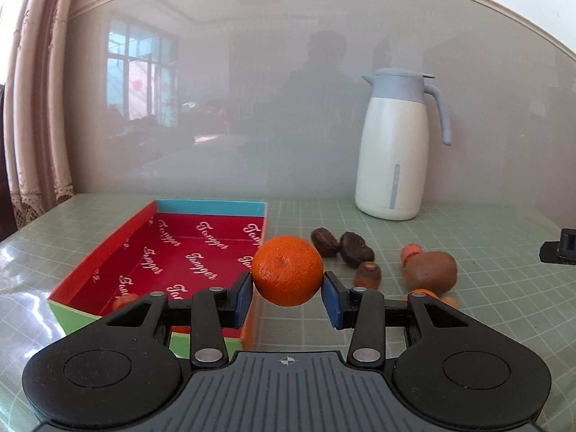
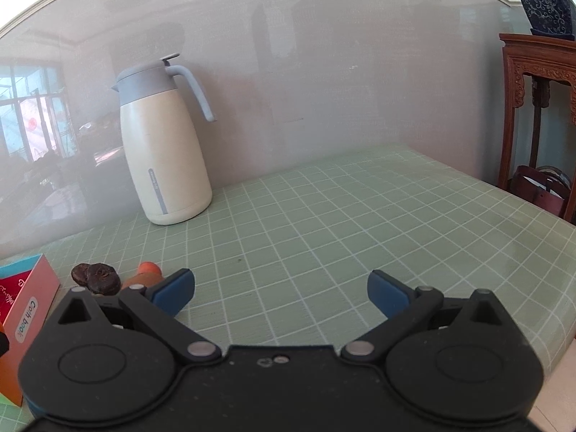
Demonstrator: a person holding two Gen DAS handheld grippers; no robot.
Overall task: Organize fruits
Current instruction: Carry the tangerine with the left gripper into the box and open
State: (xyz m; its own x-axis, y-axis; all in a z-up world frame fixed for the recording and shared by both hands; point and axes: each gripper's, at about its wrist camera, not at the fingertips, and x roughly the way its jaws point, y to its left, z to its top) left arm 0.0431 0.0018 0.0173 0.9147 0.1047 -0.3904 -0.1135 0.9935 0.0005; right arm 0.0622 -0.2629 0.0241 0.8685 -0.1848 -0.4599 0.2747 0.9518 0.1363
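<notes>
Orange tangerine (image 1: 287, 270) clamped between blue pads of left gripper (image 1: 287, 289), lifted over right wall of red box (image 1: 180, 252); round, no long axis, stem dimple faces camera. On green grid table (image 2: 324, 216): three dark dried fruits (image 1: 351, 252), one brown kiwi (image 1: 430, 270); small orange pieces partly hidden, count unclear. One white jug (image 1: 394, 144). Right gripper (image 2: 280, 291) wide open, empty.

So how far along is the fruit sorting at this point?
Barely started: one small orange fruit lies in the red box. The left gripper grips the mandarin beside the box. Still on the table: a kiwi, dark dried fruits, small orange pieces. The right gripper is open, empty.
</notes>
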